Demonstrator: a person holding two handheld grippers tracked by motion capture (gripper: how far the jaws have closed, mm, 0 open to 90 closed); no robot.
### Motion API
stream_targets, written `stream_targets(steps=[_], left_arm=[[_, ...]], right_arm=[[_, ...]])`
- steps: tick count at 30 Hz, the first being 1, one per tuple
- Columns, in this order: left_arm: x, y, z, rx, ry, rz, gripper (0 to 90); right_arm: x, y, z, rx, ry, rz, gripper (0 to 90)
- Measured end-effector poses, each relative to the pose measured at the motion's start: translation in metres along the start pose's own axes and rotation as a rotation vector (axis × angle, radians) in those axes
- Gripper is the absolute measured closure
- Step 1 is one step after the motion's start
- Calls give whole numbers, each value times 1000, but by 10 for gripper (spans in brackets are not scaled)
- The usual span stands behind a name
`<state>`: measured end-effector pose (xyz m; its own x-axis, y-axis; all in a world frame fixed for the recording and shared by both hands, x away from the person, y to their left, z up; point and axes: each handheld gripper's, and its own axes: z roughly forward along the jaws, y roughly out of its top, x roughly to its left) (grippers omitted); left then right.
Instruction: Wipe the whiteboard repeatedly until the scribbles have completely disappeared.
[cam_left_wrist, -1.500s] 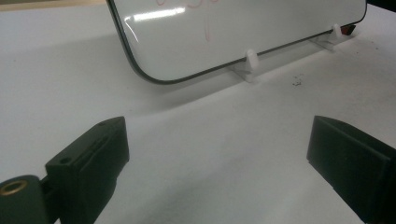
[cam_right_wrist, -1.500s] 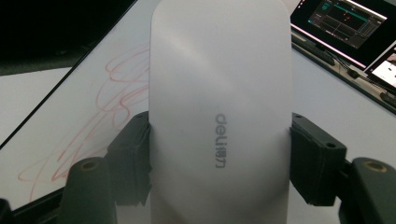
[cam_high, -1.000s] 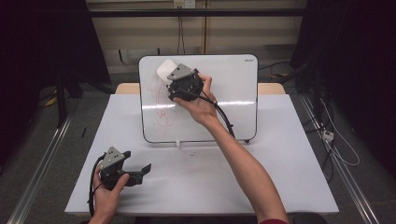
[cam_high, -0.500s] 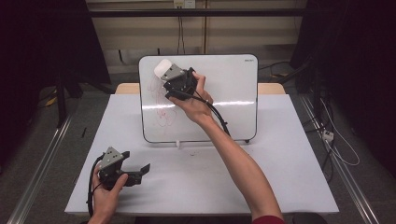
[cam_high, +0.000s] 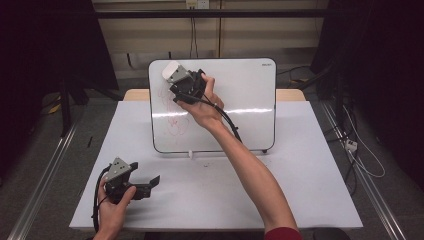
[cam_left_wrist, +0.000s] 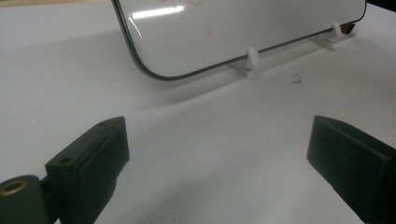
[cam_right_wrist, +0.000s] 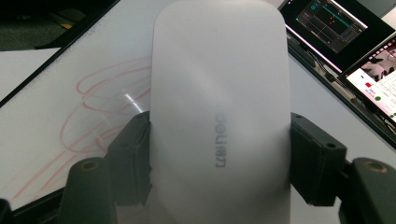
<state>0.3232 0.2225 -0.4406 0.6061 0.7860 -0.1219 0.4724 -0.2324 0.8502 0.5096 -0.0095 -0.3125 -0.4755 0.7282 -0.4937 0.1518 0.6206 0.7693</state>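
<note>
A white whiteboard stands upright on small feet at the back of the table. Red scribbles cover its left part. My right gripper is up at the board's top left corner, shut on a white board eraser. In the right gripper view the eraser sits lengthwise between both black jaws, with red scribbles on the board to its left. My left gripper rests low on the table's front left, held by a hand. Its jaws stand wide open with nothing between them.
The white table has free room in front of and right of the board. The board's white feet stand on it. A forearm crosses from the bottom middle up to the board. Lit screens show in the right gripper view.
My right gripper has slid the eraser a little to the left along the top of the board. The left gripper has stayed in place.
</note>
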Motion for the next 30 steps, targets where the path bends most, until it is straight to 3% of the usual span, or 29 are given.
stream_targets(steps=[10,21,24,30], left_arm=[[1,0,0,10,-6,5,55],[0,1,2,17,-8,10,55],[1,0,2,15,-9,7,55],[1,0,1,13,-8,5,55]], right_arm=[[5,-2,3,-10,-25,-5,316],[34,-11,1,2,39,-94,316],[39,-15,-1,-17,35,-86,315],[35,-15,1,-17,53,-74,315]])
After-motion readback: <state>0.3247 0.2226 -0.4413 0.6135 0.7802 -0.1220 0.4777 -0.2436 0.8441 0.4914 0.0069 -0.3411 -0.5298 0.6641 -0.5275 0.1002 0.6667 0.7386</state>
